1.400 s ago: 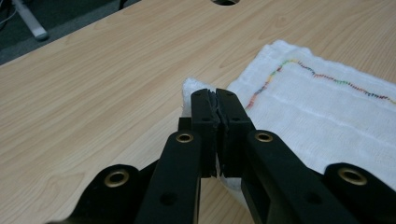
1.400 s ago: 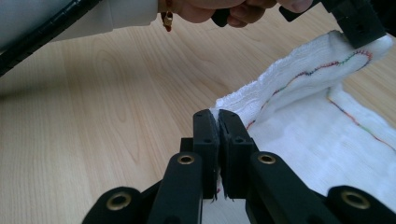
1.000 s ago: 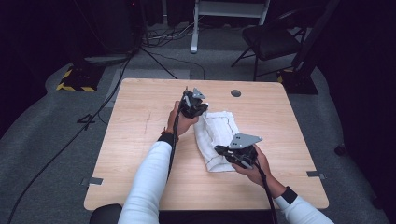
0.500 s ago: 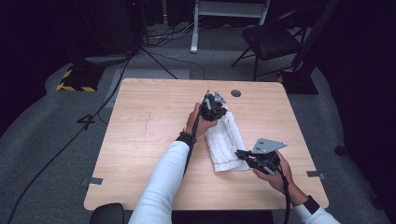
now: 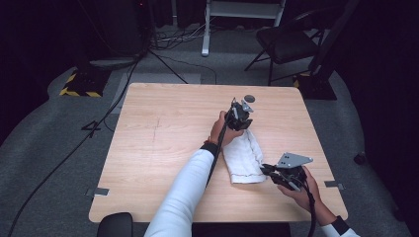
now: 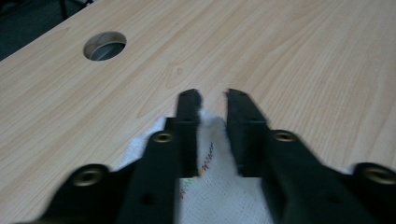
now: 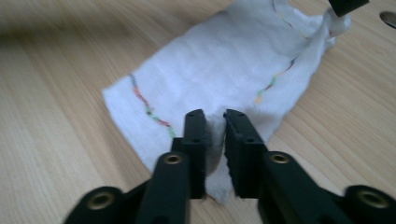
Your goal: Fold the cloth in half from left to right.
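A white cloth [image 5: 243,158] with thin multicoloured stitched lines lies stretched out on the right half of the wooden table [image 5: 163,143]. My left gripper [image 5: 242,123] is at the cloth's far end, its jaws shut on that edge [image 6: 214,100]. In the left gripper view the cloth [image 6: 219,196] runs back under the jaws. My right gripper [image 5: 265,170] is at the near right corner, jaws shut on a fold of the cloth [image 7: 215,119]. The right gripper view shows the cloth [image 7: 224,70] reaching away to the left gripper's jaw tip [image 7: 344,6], which lifts the far corner.
A round cable hole [image 5: 249,98] sits in the table just beyond the left gripper, also seen as a cable hole [image 6: 105,45] in the left gripper view. A chair [image 5: 289,44], a white stand [image 5: 242,15] and floor cables lie beyond the table. The table's left half is bare wood.
Both grippers have moved to the right, the left one also farther away. The cloth went with them and is now drawn out longer between them.
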